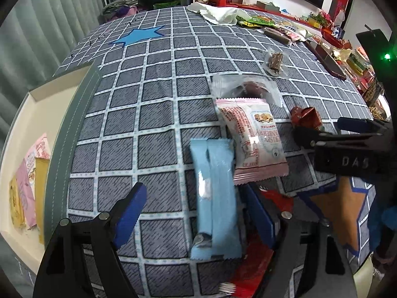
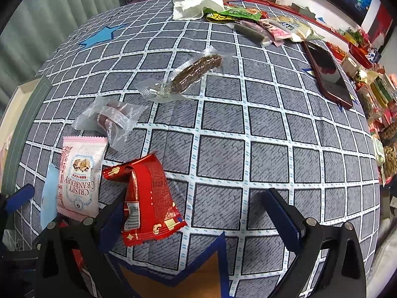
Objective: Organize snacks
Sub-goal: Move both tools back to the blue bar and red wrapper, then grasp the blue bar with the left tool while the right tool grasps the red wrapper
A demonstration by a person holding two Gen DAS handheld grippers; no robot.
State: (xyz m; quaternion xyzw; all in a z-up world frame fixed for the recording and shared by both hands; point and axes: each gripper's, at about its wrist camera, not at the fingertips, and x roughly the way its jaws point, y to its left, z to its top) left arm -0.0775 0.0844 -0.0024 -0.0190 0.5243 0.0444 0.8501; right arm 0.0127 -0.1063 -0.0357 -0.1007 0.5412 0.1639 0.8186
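Lying flat on the checked cloth (image 1: 153,114), a light blue packet (image 1: 215,198) sat between the spread fingers of the left gripper (image 1: 196,213), which stood apart and clamped nothing. Its right finger (image 1: 258,216) covered part of a red wrapper (image 1: 250,268), so how far that wrapper ran underneath was hard to make out. Just beyond the blue packet lay one pink cranberry packet (image 1: 253,141), its near end overlapping the blue one's far corner, and beyond that one clear bag (image 1: 245,89) with something dark inside, too blurred to name.

The right gripper (image 2: 198,213) was also apart and empty. A red packet (image 2: 146,198) lay against its left finger (image 2: 111,221), folded over at the top; whether they touched I could not tell. From that camera the blue packet (image 2: 49,193) was mostly cut off behind the pink one (image 2: 79,176).

Toward the middle of the cloth sat one brown bar in clear film (image 2: 191,74). A loose heap of packets (image 2: 263,24) lined the far edge, too overlapped to count, beside a white paper bag (image 2: 196,6). One dark phone (image 2: 327,72) lay near the right edge.

At the left edge a cream box (image 1: 37,94) held three packets (image 1: 28,183) standing side by side, two yellow and one pink, partly hidden by the box wall.
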